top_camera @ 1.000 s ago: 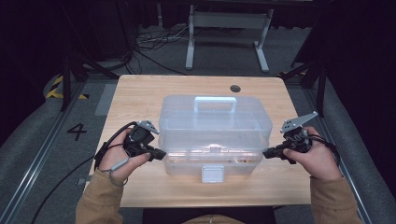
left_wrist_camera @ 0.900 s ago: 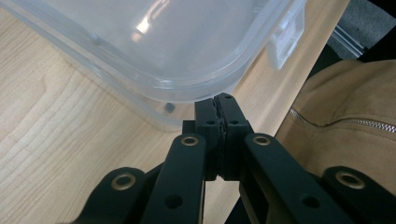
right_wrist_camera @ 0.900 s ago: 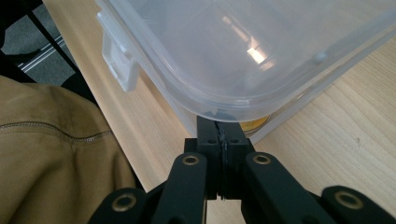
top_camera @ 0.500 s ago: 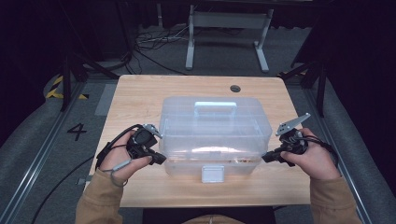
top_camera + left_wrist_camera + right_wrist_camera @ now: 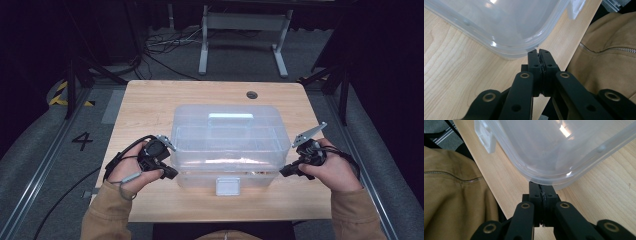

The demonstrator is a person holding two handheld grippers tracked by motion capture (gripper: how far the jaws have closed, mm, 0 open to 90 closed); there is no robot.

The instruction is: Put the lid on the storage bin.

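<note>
A clear plastic storage box (image 5: 230, 145) with a lid, a top handle (image 5: 231, 118) and a white front latch (image 5: 227, 186) stands in the middle of the wooden table (image 5: 150, 105). My left gripper (image 5: 172, 174) is shut, its tips against the box's near left corner. In the left gripper view the closed jaws (image 5: 538, 51) meet the rounded rim of the box (image 5: 506, 22). My right gripper (image 5: 284, 173) is shut too, at the near right corner. There its tips (image 5: 540, 185) sit just under the rim of the box (image 5: 564, 147). Nothing is between either pair of jaws.
A round grommet (image 5: 252, 94) sits at the table's far edge. The person's tan jacket (image 5: 609, 50) is close behind the table's near edge. Cables and a metal frame (image 5: 245, 30) stand on the floor beyond the table. A floor mark "4" (image 5: 82, 140) lies at the left.
Both hands have drifted slightly toward the box's near corners. The box has stayed in place and both grippers have stayed shut.
</note>
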